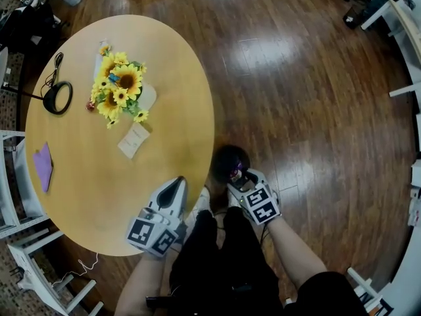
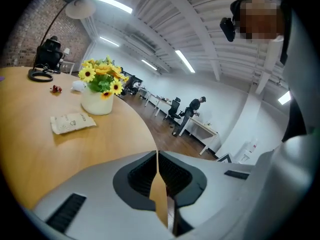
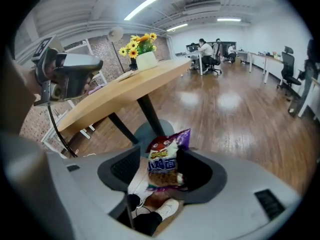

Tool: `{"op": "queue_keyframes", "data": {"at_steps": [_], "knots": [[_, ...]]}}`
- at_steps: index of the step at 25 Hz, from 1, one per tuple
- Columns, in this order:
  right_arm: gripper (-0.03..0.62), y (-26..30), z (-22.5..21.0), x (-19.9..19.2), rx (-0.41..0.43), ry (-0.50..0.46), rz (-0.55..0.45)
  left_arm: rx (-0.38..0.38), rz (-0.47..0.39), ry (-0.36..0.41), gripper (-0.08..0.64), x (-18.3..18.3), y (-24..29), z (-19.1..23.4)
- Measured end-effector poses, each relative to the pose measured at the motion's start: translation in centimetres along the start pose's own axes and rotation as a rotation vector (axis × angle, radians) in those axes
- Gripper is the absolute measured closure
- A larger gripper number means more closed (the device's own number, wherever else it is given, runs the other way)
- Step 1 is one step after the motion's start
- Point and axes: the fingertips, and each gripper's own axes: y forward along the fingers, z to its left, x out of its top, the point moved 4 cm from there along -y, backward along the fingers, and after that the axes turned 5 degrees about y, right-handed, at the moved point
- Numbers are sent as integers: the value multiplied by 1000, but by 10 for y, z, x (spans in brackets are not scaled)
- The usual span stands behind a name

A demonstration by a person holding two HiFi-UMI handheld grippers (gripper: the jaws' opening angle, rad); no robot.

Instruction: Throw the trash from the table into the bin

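At the lower middle of the head view, the right claw (image 1: 241, 178) stands wide apart with a purple-and-white snack packet (image 3: 163, 163) between its jaws, lying against one pad and clear of the other, just above the dark round bin (image 1: 229, 160) on the wooden floor beside the bench (image 1: 171, 130). The left claw (image 1: 175, 184) is closed tight on nothing over the bench's lower edge. A flat white packet (image 1: 133, 140) lies further up the bench, just below the vase of sunflowers (image 1: 118, 92).
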Motion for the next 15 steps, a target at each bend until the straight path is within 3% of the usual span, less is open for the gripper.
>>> {"op": "queue_keyframes", "data": {"at_steps": [3,15], "knots": [[286,5,0,0,6,-4,20,4,-3,-8,560,1,-3,5],[287,-11,-1,10,-7,9,-20,20,-33,-26,560,1,-10,18]]}}
